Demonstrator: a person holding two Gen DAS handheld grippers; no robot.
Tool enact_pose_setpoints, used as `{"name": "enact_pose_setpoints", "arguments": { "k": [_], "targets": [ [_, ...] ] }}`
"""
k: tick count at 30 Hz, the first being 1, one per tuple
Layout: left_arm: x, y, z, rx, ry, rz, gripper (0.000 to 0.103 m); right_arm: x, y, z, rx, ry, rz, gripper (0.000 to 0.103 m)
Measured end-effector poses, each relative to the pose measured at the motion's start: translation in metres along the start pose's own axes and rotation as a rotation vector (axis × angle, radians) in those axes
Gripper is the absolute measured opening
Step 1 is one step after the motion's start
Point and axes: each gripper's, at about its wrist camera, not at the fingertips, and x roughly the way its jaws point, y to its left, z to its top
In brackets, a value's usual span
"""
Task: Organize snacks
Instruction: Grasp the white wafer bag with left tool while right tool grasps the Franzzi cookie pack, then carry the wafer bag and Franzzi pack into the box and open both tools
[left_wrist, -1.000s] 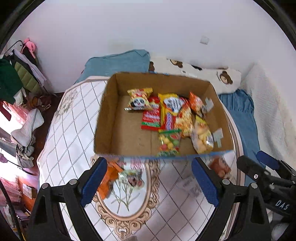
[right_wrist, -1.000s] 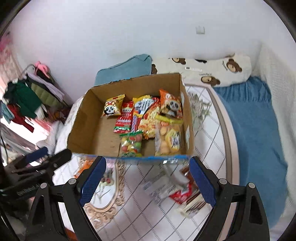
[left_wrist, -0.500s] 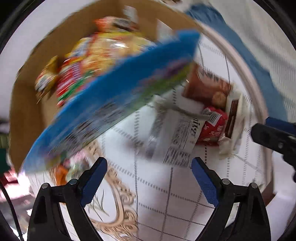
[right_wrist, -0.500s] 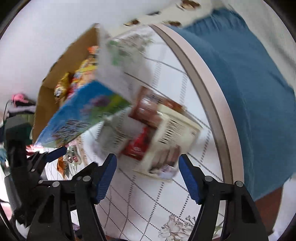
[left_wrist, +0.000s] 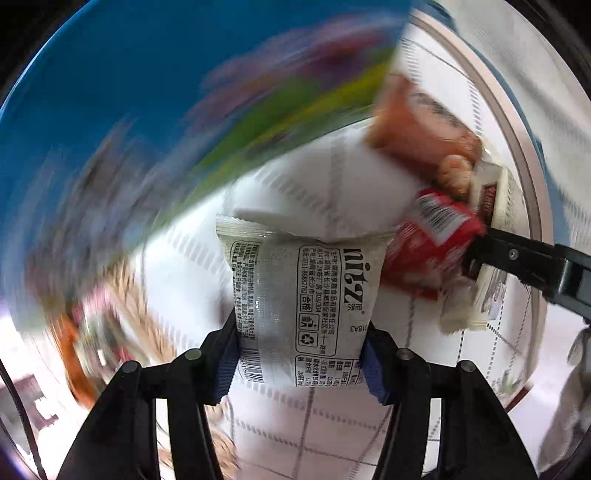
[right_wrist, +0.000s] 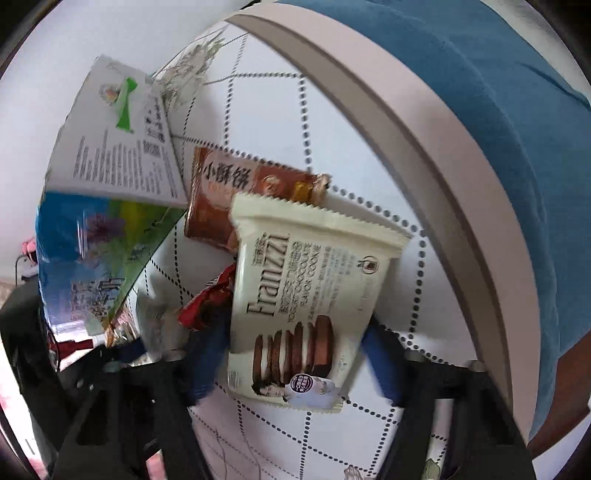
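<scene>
Near tabletop's curved edge, beside box (right_wrist: 110, 236): left gripper (left_wrist: 301, 360) closing, silver packet (left_wrist: 301, 291) between pads, edges touching both. Right gripper (right_wrist: 295, 365) closing round cookie pack (right_wrist: 306, 295); contact not clear, likely still loose. Brown packet (right_wrist: 229, 192) and red wrapper (right_wrist: 207, 306) lie just beside. Advice: squeeze each pack mid-body, avoid pinching red wrapper, lift straight before swinging to box.

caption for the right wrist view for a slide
Right gripper closing around a cream Franzzi cookie packet on the patterned tabletop.
</scene>
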Motion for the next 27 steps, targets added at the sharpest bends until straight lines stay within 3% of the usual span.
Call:
{"name": "enact_pose_setpoints", "arguments": {
  "k": [5,9,13,20,25,27],
  "targets": [
    [0.011,0.057,-0.049,-0.303,0.077,-0.112,0.054,0.008,0.029,-0.031,-0.178,0.037,-0.109,0.066],
    [0.025,0.086,-0.079,-0.445,0.112,-0.190,0.054,0.024,0.055,-0.077,-0.383,0.115,-0.204,0.065],
    [0.038,0.086,-0.083,-0.435,0.105,-0.196,0.057,0.036,0.069,-0.101,-0.480,0.126,-0.269,0.065],
    [0.048,0.061,-0.074,-0.406,0.101,-0.175,0.068,0.050,0.072,-0.095,-0.420,0.126,-0.272,0.066],
    [0.056,0.067,-0.072,-0.425,0.082,-0.174,0.068,0.054,0.067,-0.095,-0.413,0.129,-0.280,0.068],
    [0.050,0.070,-0.080,-0.424,0.063,-0.164,0.063,0.045,0.053,-0.094,-0.420,0.123,-0.283,0.068]
  ]
}}
